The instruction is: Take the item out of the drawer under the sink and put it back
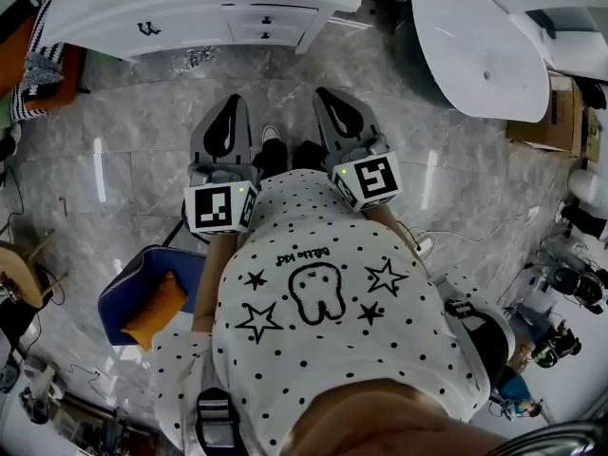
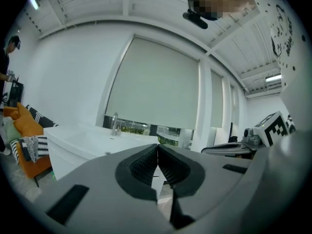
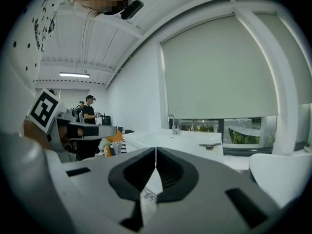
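The white sink cabinet (image 1: 204, 12) stands ahead of me across the marble floor, its small drawers (image 1: 266, 22) shut. No item from a drawer shows. I hold both grippers at chest height, pointing toward the cabinet and well short of it. My left gripper (image 1: 231, 103) is shut, its ribbed pads (image 2: 146, 162) meeting with nothing between them. My right gripper (image 1: 325, 95) is also shut and empty, its jaws closed to a thin line (image 3: 155, 155). The sink top and faucet (image 2: 115, 124) show beyond the left jaws, and the faucet (image 3: 171, 123) shows again in the right gripper view.
A white bathtub (image 1: 480, 46) lies to the right of the cabinet, with a cardboard box (image 1: 560, 112) beyond it. A blue chair with an orange cushion (image 1: 152, 307) stands at my left. An orange sofa (image 2: 24, 130) sits left of the sink. People (image 3: 89, 110) stand far off.
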A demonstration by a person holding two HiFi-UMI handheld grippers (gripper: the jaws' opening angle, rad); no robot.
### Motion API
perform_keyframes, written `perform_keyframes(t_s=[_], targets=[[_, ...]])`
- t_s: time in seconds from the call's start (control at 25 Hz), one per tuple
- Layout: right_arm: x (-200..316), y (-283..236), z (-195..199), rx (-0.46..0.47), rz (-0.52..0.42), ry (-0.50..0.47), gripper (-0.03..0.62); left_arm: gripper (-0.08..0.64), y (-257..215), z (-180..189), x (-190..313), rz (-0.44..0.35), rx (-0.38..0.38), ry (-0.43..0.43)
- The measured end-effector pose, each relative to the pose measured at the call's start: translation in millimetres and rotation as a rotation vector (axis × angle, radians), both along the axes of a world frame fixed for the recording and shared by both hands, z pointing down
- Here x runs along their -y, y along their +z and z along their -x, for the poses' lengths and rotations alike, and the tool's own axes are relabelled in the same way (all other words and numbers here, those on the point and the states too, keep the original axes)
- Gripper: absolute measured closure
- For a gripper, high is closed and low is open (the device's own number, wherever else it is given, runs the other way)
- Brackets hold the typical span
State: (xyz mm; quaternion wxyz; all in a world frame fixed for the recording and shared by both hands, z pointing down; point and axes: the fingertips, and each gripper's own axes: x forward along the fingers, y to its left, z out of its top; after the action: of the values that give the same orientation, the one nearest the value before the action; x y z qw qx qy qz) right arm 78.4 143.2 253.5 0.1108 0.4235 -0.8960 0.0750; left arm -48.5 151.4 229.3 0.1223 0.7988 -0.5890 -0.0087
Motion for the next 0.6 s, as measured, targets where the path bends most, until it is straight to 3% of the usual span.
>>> perform_keyframes(t_s=[0.4,0.6], targets=[[4.4,-5.1,-10.0,0.001,-0.032,0.054,0.578,0.555,1.0,1.8,0.1,0.012,-0.001,-0.004],[5.2,-1.7,-8.6,-0.003,-0.003,0.036,0.578,0.555,1.6,4.6,-0.8,0.019,-0.010,-0.019]])
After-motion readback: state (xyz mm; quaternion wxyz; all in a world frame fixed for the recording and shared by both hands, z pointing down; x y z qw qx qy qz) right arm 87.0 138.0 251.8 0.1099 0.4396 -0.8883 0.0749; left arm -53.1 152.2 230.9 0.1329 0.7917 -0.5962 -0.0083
